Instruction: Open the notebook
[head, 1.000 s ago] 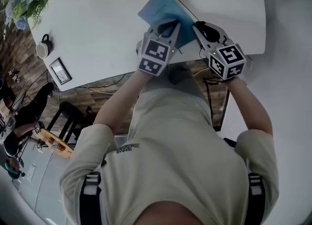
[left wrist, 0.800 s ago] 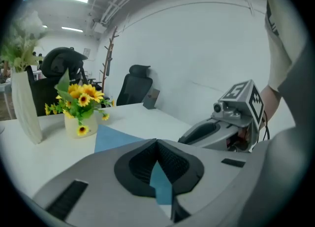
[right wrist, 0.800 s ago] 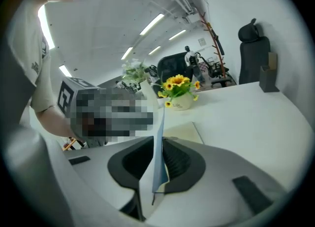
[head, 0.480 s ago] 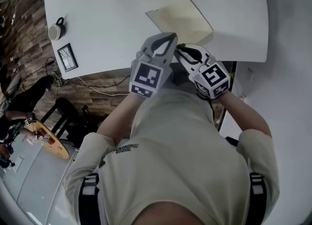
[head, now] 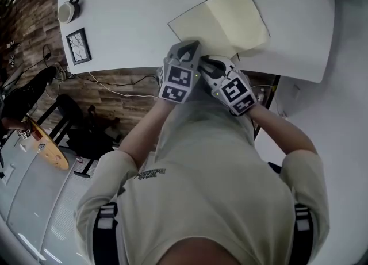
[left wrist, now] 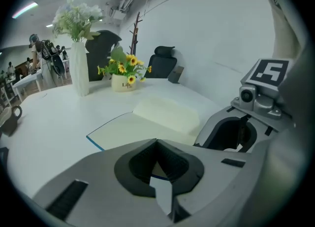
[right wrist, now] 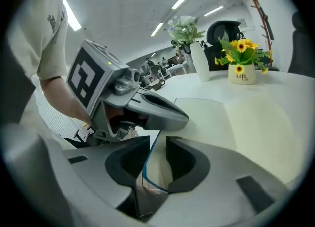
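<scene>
Lying open on table point(head: 126, 22), notebook point(head: 221, 19)

Bench mostly bare around the open notebook

The notebook point(head: 221, 19) lies flat and open near the front edge of the bench point(head: 132, 22); the wide bare surface to its left and a narrower strip to its right are free. At the left end stand a mug point(head: 69, 11) and a dark frame point(head: 77, 46); at the far side are a tall vase point(left wrist: 80, 76) and a pot of yellow flowers point(left wrist: 122, 81), with a black chair point(left wrist: 161, 67) behind.

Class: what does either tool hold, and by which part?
Nothing. The left tool is shut, empty; the right tool has just been opening, with the notebook's blue edge loose between its jaws.
</scene>
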A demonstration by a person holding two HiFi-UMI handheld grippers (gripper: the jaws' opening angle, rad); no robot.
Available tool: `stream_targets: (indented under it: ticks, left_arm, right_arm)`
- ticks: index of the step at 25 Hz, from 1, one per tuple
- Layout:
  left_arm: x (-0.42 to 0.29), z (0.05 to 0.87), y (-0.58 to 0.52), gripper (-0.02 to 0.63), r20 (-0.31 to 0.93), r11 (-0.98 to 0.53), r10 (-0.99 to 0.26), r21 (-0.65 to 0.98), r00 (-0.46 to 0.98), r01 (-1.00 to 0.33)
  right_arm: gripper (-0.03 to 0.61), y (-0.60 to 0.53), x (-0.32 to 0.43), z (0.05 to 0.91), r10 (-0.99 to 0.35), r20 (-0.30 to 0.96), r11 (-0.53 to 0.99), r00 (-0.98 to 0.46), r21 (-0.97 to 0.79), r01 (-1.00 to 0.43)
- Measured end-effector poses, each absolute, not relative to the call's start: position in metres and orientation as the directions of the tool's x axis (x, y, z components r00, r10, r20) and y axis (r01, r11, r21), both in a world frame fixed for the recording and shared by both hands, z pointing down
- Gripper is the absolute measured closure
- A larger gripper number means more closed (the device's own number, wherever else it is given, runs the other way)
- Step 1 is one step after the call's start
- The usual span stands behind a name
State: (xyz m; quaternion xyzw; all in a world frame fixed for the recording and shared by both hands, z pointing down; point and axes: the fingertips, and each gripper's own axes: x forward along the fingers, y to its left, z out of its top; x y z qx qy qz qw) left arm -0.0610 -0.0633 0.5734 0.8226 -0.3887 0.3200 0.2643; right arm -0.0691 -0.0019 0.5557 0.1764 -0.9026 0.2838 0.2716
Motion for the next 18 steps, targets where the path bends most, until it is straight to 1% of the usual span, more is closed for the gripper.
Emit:
stream_targets:
  ticks: [5,6,7,10,14,16,18]
  left_arm:
    - [-0.067,0.603,-0.058,0.601,0.763,-0.550,-0.420,0.217,0.492,-0.807]
    - [-0.068,0.606,-0.059,0.601,0.763,-0.552,-0.420,0.215,0.491,-0.806]
    - [-0.069,0.608,-0.060,0.603,0.765,-0.555,-0.419,0.209,0.488,-0.805]
    - [-0.071,0.613,-0.060,0.601,0.780,-0.565,-0.401,0.203,0.481,-0.800]
    - [-0.071,0.621,-0.059,0.601,0.789,-0.570,-0.385,0.204,0.478,-0.796]
    - [-0.071,0.623,-0.059,0.603,0.792,-0.570,-0.382,0.203,0.476,-0.796]
    - [-0.071,0.624,-0.059,0.603,0.794,-0.572,-0.379,0.203,0.475,-0.795]
  right_arm:
    - [0.469,0.006,-0.072,0.573,-0.107,0.629,0.796,-0.770,-0.409,-0.445]
    - [0.451,0.003,-0.068,0.571,-0.112,0.630,0.797,-0.769,-0.406,-0.448]
    - [0.448,-0.002,-0.062,0.567,-0.129,0.628,0.791,-0.768,-0.401,-0.461]
    - [0.448,-0.036,-0.024,0.543,-0.255,0.610,0.740,-0.750,-0.376,-0.558]
    - [0.440,-0.103,0.053,0.512,-0.477,0.599,0.674,-0.643,-0.220,-0.705]
    - [0.382,-0.128,0.092,0.519,-0.519,0.632,0.626,-0.575,-0.177,-0.759]
    - [0.352,-0.143,0.121,0.539,-0.516,0.668,0.584,-0.536,-0.183,-0.791]
